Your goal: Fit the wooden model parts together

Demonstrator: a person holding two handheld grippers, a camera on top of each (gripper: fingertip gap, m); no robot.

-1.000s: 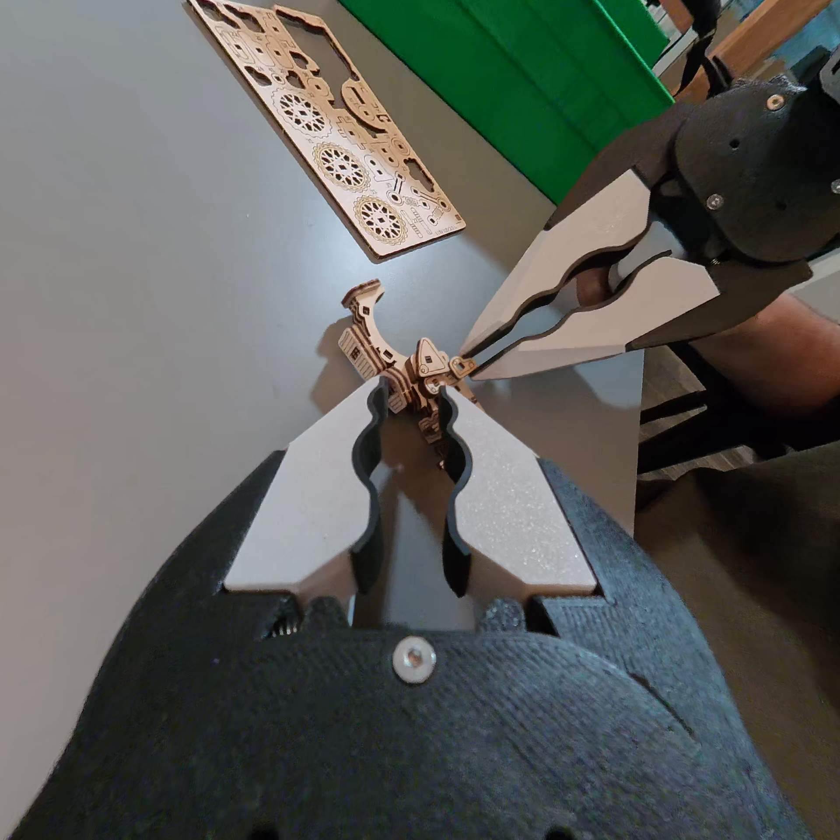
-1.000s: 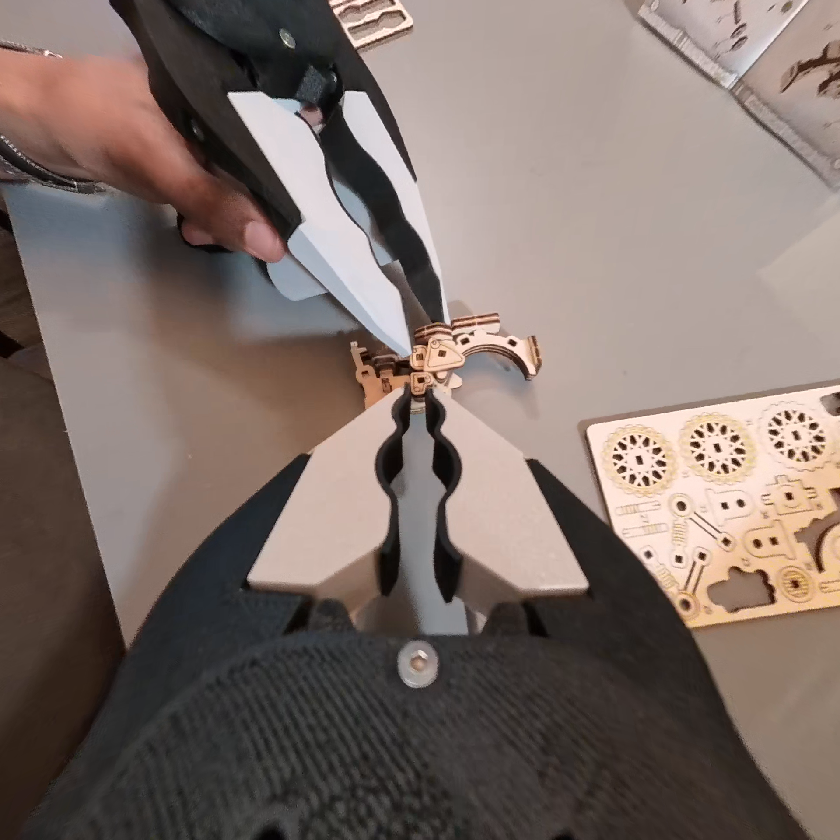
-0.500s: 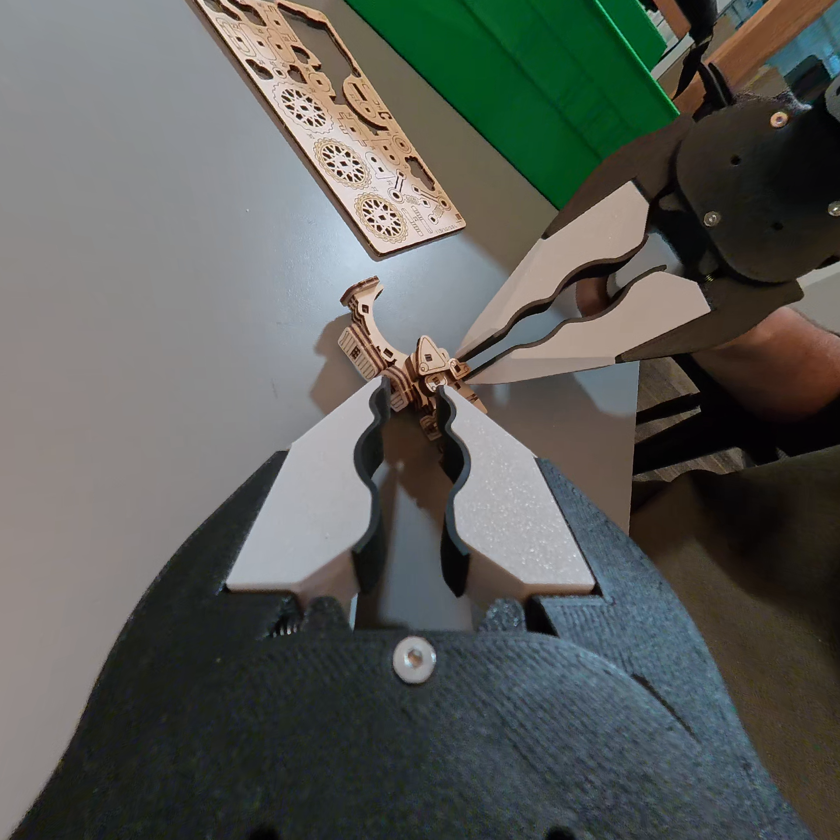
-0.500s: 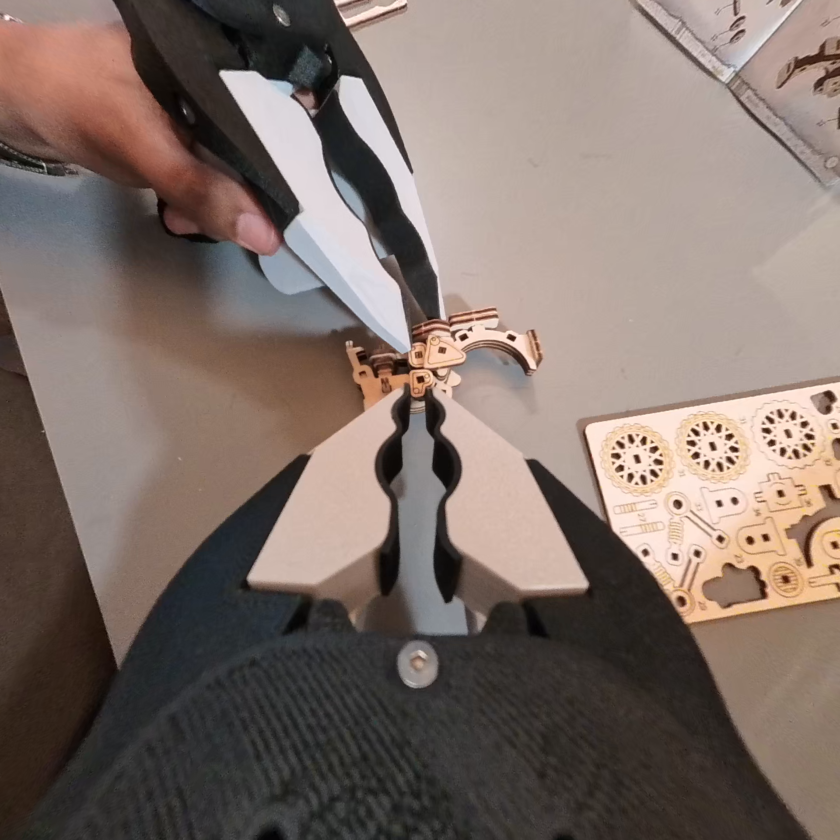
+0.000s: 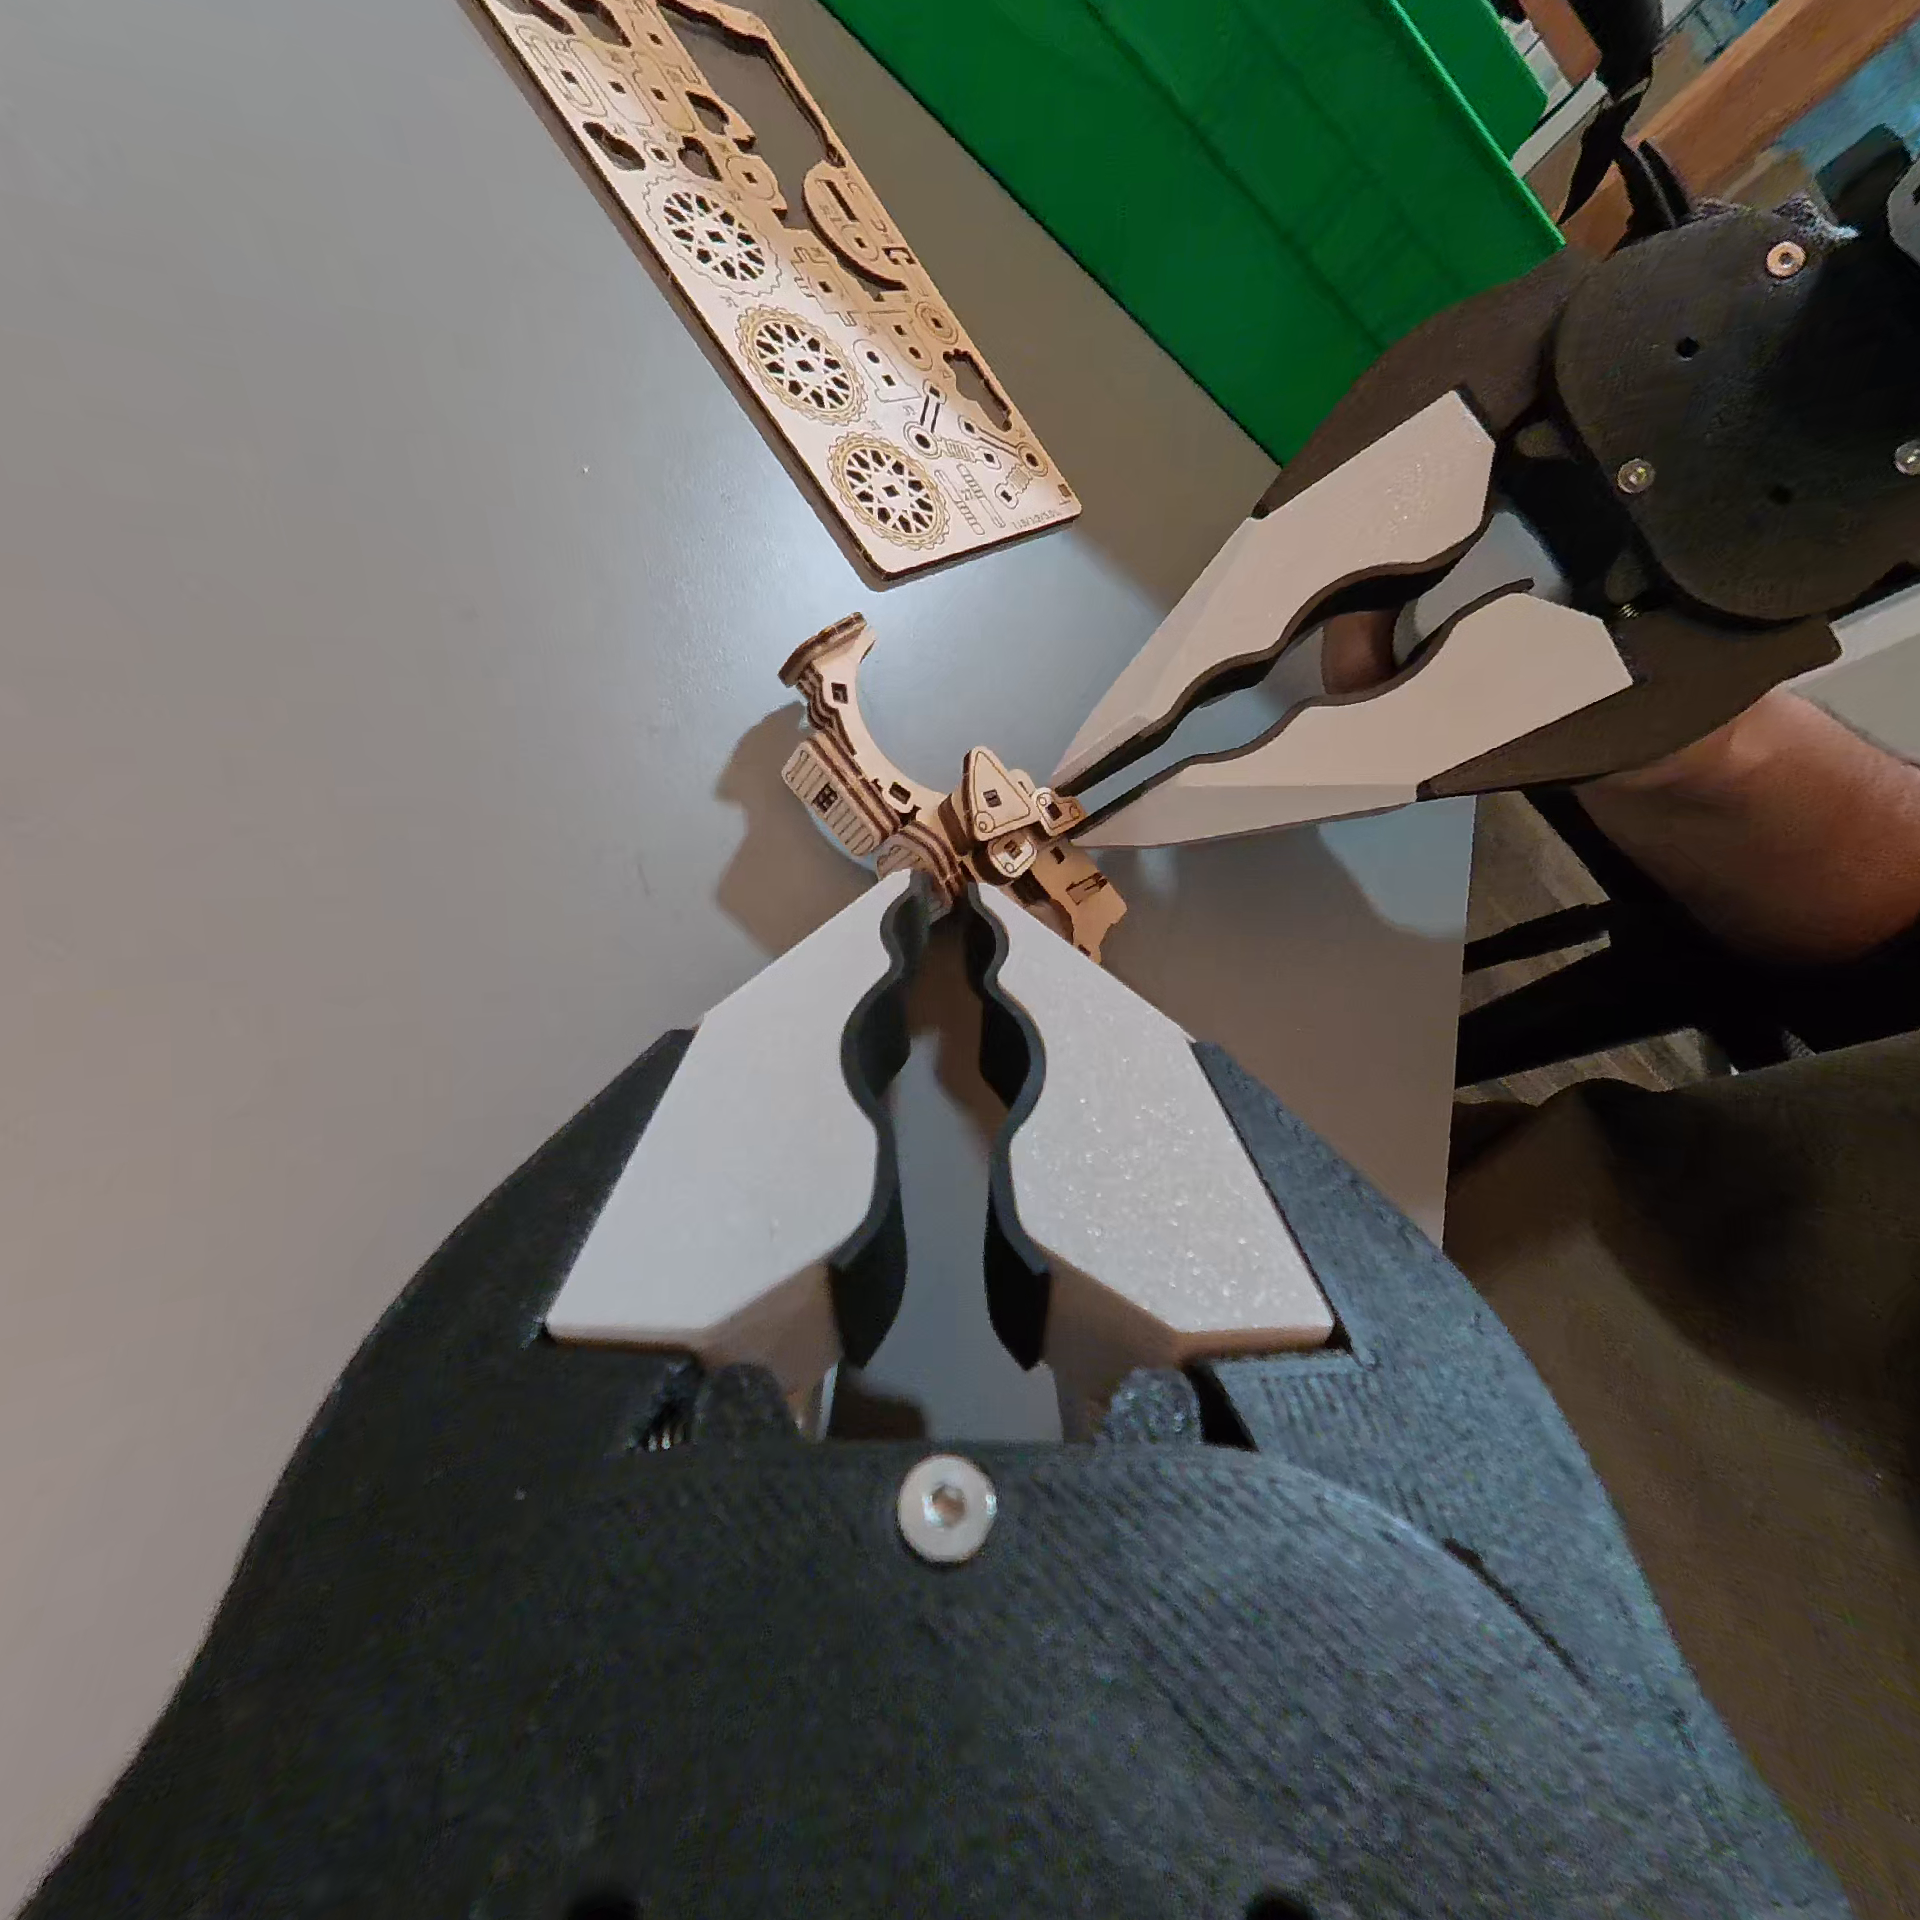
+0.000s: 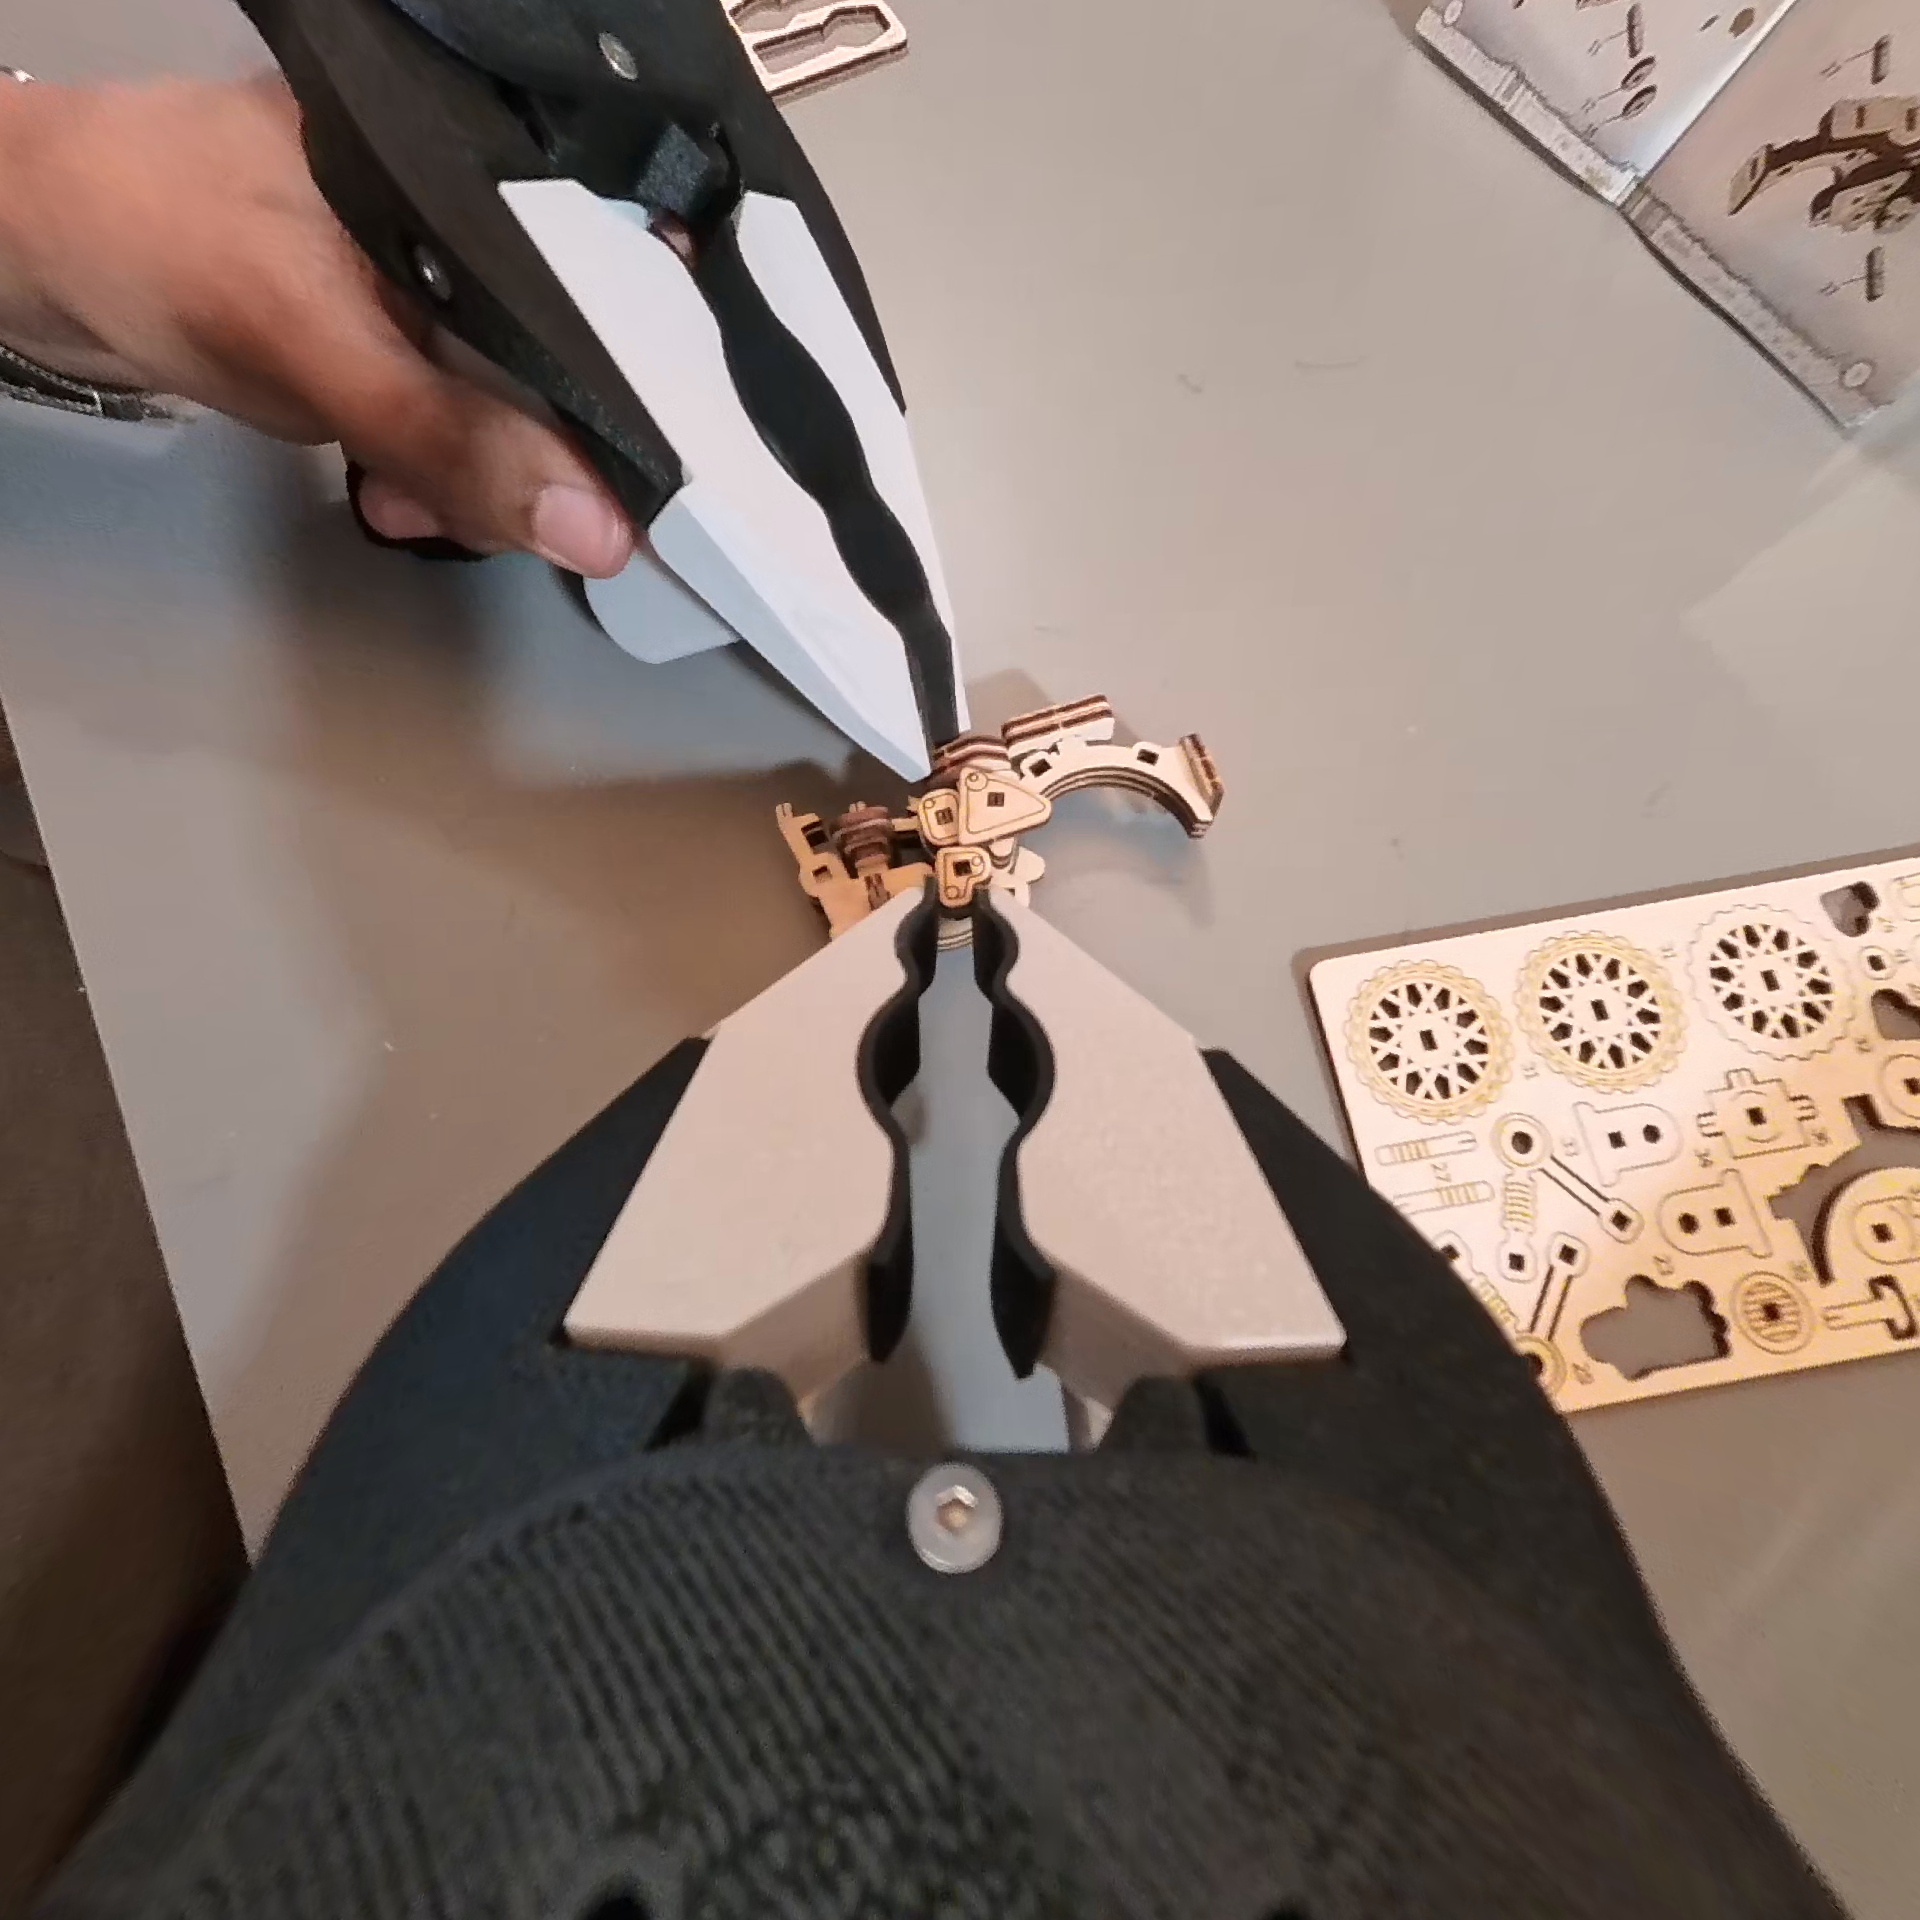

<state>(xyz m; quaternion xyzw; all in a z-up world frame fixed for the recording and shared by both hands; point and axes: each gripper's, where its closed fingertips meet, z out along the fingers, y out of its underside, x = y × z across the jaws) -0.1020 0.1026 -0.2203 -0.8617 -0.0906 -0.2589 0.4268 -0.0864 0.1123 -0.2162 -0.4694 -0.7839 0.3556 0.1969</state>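
I count two claws, the left claw [image 5: 940, 899] and the right claw [image 6: 954, 902], one half-built wooden model [image 6: 987, 810], one table [image 6: 1299, 520], two wooden part sheets [image 6: 1662, 1143] [image 6: 821, 36], one open instruction booklet [image 6: 1714, 156], one green bin [image 5: 1195, 156].

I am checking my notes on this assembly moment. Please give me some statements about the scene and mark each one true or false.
1. Both hand-held grippers pinch the wooden model at their tips. True: the left hand-held gripper and the right hand-held gripper each grip it.
2. The wooden parts sheet is between the two grippers. False: it lies apart on the table.
3. The parts sheet has had pieces removed. True.
4. The green bin holds the model. False: the model is over the table.
5. A booklet lies on the table. True.
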